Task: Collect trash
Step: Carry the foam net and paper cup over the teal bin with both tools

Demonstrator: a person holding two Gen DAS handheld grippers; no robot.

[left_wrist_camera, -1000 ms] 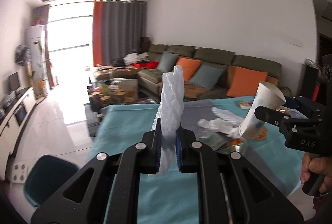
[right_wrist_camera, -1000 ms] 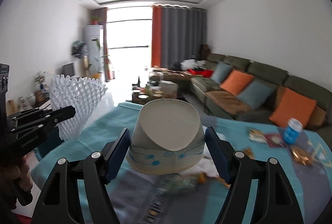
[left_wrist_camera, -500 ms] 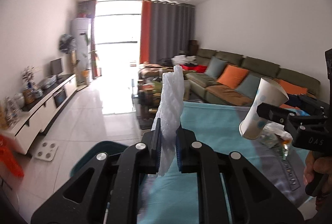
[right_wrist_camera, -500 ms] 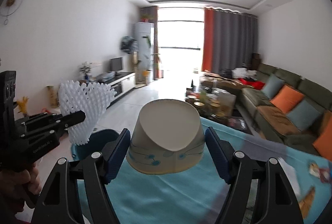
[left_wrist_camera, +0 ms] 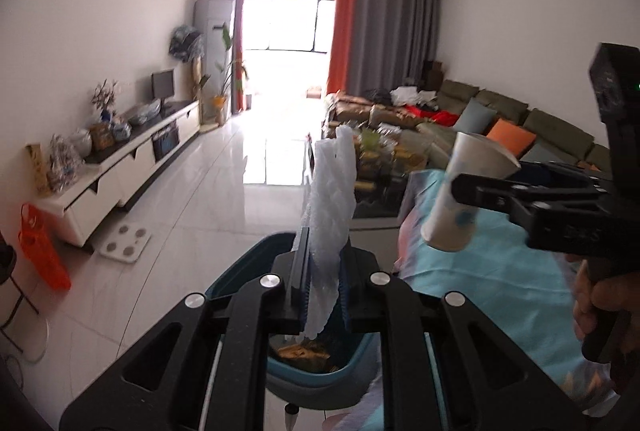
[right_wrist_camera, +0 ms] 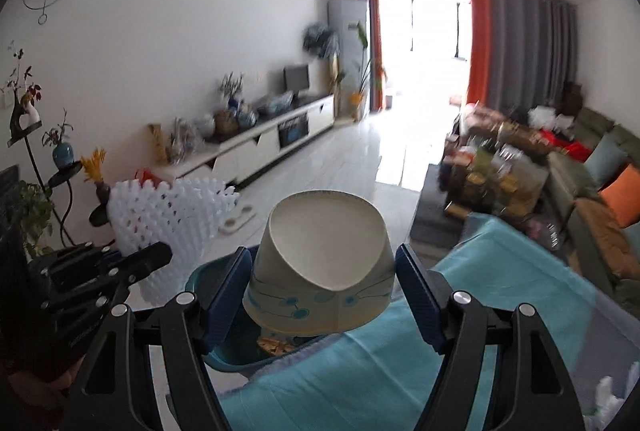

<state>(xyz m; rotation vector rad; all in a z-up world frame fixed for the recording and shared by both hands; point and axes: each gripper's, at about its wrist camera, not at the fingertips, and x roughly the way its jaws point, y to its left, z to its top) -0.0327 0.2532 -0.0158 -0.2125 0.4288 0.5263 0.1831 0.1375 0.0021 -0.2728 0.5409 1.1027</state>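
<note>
Above the near edge of the teal-covered tabletop (right_wrist_camera: 360,383), the left hand-held gripper (left_wrist_camera: 324,291) is clamped almost fully closed on a white foam net sleeve (left_wrist_camera: 332,203), which stands upright from its jaws. The right hand-held gripper (right_wrist_camera: 324,295), jaws wide, squeezes a squashed paper cup (right_wrist_camera: 320,263) by its sides, mouth facing away. Just below both, on the floor beside the tabletop, sits a teal trash bin (left_wrist_camera: 320,371) with some wrappers inside.
</note>
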